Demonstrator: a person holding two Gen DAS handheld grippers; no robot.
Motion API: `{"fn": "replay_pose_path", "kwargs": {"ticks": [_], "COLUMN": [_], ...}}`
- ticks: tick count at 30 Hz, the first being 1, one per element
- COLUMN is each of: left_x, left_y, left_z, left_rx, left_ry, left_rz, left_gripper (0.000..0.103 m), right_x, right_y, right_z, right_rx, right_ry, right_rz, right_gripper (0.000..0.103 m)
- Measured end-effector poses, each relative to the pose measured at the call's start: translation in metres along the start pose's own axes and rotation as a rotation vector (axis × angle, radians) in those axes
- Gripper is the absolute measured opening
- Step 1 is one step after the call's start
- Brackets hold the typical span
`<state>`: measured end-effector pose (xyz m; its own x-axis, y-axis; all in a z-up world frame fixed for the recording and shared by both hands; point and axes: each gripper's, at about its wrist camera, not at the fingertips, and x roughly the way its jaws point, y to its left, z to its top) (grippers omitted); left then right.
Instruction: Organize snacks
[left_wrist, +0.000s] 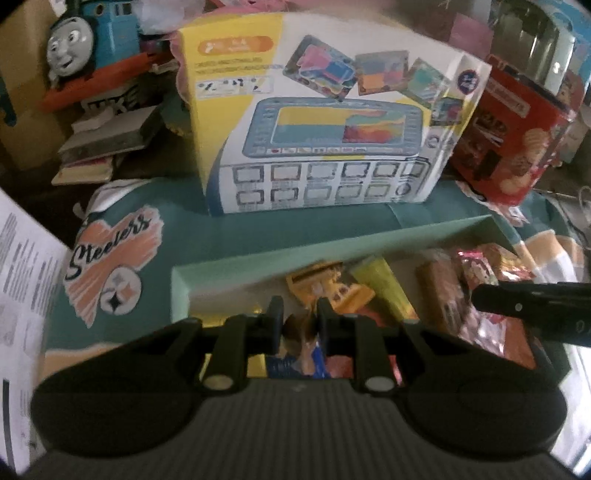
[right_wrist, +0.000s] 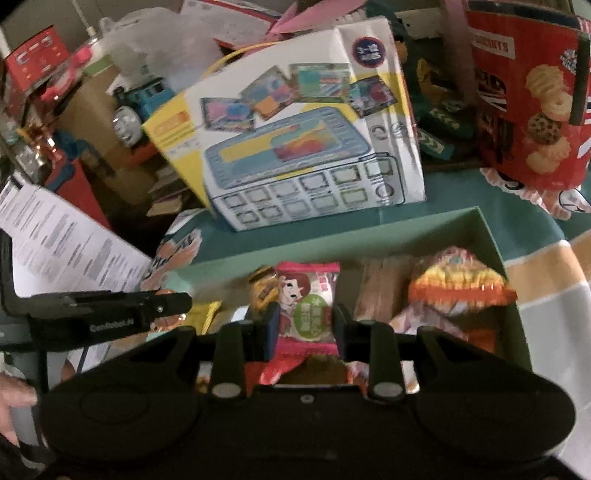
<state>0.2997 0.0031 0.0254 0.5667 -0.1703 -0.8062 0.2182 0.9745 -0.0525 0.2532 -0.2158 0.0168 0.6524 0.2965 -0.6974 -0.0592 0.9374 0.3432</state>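
left gripper (left_wrist: 298, 317) fingers clamped on blue snack packet (left_wrist: 295, 350) | right gripper (right_wrist: 304, 323) fingers clamped on pink snack packet (right_wrist: 306, 306) | both over green box (right_wrist: 369, 236)

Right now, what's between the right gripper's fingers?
In the right wrist view, the right gripper is shut on a pink snack packet with a cartoon face, above the green box of snacks.

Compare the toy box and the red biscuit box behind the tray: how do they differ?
Colour: the toy box is white and yellow; the biscuit box is red.
Print: the toy box shows a blue tablet-like toy and small picture cards; the biscuit box shows biscuits.
Place: the toy box stands directly behind the green tray; the biscuit box stands off to its right.
Both stand on the teal cloth.
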Motion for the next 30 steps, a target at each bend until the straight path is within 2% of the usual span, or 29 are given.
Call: {"fn": "replay_pose_path", "kwargs": {"ticks": [4, 6, 8, 10, 13, 23, 30], "left_x": [0.017, 0.022, 0.025, 0.022, 0.018, -0.025, -0.069], "left_y": [0.002, 0.003, 0.004, 0.003, 0.004, -0.009, -0.019], "left_z": [0.013, 0.016, 0.017, 0.014, 0.010, -0.034, -0.066], "left_rx": [-0.007, -0.015, -0.023, -0.019, -0.014, 0.003, -0.017], "left_ry": [0.006, 0.005, 0.005, -0.023, -0.014, 0.007, -0.002], "left_rz": [0.012, 0.039, 0.073, 0.116, 0.134, 0.139, 0.105], "left_gripper": [0.019, 0.029, 0.083, 0.096, 0.101, 0.103, 0.103], "right_x": [0.017, 0.021, 0.021, 0.017, 0.011, -0.024, -0.062], "right_y": [-0.005, -0.004, -0.003, -0.001, 0.002, 0.010, 0.015], "right_z": [0.012, 0.015, 0.015, 0.013, 0.009, -0.016, -0.043], "right_rx": [0.005, 0.000, 0.001, 0.002, -0.002, -0.002, 0.051], "right_ry": [0.000, -0.012, -0.030, -0.055, -0.059, -0.021, -0.020], "right_rz": [-0.006, -0.021, -0.028, -0.034, -0.032, -0.055, -0.060], "right_gripper": [0.032, 0.038, 0.077, 0.096, 0.103, 0.103, 0.103]}}
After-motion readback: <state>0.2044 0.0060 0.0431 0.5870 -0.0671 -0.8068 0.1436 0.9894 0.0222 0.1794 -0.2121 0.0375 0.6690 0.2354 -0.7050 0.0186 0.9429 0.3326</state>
